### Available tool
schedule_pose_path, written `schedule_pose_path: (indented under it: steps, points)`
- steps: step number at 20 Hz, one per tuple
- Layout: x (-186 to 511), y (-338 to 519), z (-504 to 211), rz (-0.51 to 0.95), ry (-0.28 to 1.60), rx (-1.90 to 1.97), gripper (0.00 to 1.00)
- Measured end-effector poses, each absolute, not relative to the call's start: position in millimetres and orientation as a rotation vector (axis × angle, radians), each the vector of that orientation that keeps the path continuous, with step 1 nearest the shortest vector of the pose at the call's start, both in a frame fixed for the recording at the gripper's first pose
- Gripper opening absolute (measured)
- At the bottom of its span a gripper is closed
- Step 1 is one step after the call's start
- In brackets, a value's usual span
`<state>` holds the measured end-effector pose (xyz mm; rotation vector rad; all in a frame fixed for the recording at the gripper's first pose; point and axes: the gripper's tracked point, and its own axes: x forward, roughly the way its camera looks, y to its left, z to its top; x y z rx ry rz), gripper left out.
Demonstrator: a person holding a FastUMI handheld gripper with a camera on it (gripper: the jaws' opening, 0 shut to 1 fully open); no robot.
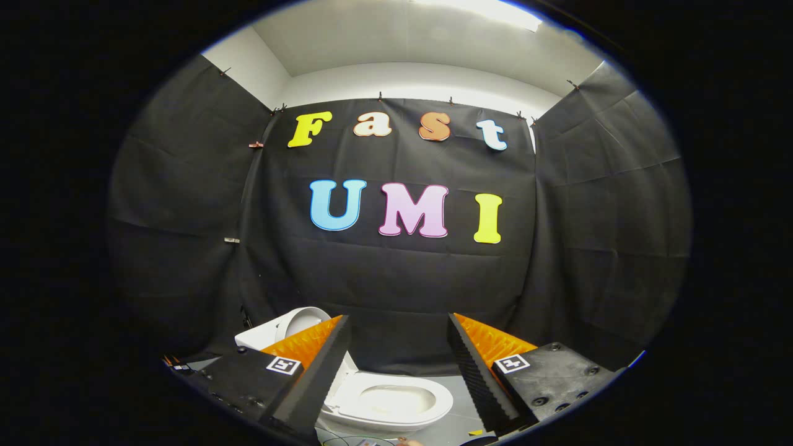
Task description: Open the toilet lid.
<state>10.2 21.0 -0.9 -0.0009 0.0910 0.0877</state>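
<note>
Jaws (pixel 396 371) spread wide, pinching nothing. Small white toilet (pixel 387 402) low between and just beyond them; lid (pixel 297 323) apparently already tipped up behind the left one. Likely light, rigid, smooth plastic on a stiff hinge; best taken at the free front edge. Hinge and most of lid hidden, tank unclear.

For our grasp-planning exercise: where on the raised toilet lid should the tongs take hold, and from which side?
Probably the free upper rim of the lid, approached from above on the seat side: it stands upright, so that thin edge fits between the fingers. The tongs are open.
</note>
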Motion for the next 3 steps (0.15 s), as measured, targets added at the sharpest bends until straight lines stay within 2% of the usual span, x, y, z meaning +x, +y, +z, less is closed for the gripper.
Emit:
schedule_pose_path:
  steps: [3]
  points:
    - [9.6, 21.1, -0.5, 0.088, 0.09, 0.001, 0.98]
